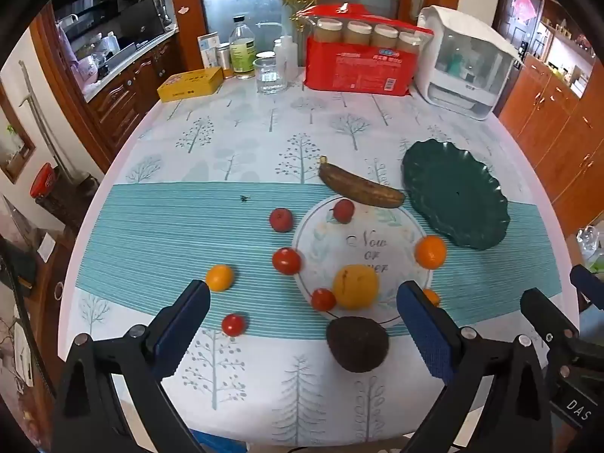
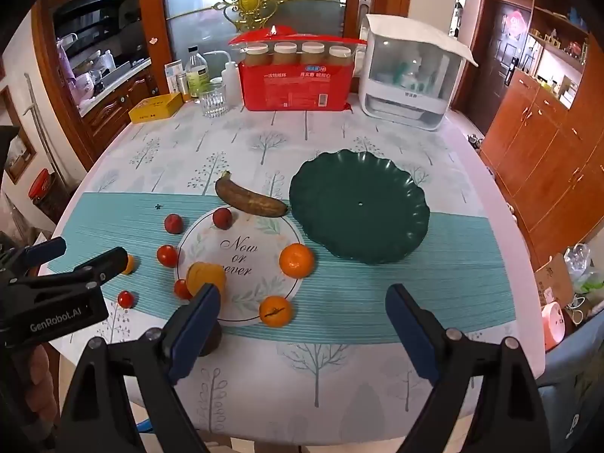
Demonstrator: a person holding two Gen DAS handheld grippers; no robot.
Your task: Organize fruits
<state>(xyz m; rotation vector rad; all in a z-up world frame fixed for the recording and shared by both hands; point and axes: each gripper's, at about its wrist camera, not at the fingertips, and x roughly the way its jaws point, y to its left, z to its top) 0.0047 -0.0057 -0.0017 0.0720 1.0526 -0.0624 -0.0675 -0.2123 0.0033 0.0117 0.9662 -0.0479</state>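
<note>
left gripper [image 1: 302, 317] and right gripper [image 2: 302, 313] both stood wide open above the table's [image 1: 264, 377] near edge, holding nothing. nearest lay a dark avocado [image 1: 356, 343]; beyond it, tomatoes and oranges ringed a round printed mat [image 2: 249, 260]. farther back, a browned banana [image 2: 251, 198] lay just beside an empty green plate [image 2: 358, 207].

One banana [image 1: 360, 188], one avocado [image 1: 356, 343], two plates: a green [image 1: 455, 194] and a white [image 1: 362, 249], four jars [image 1: 368, 32].
</note>
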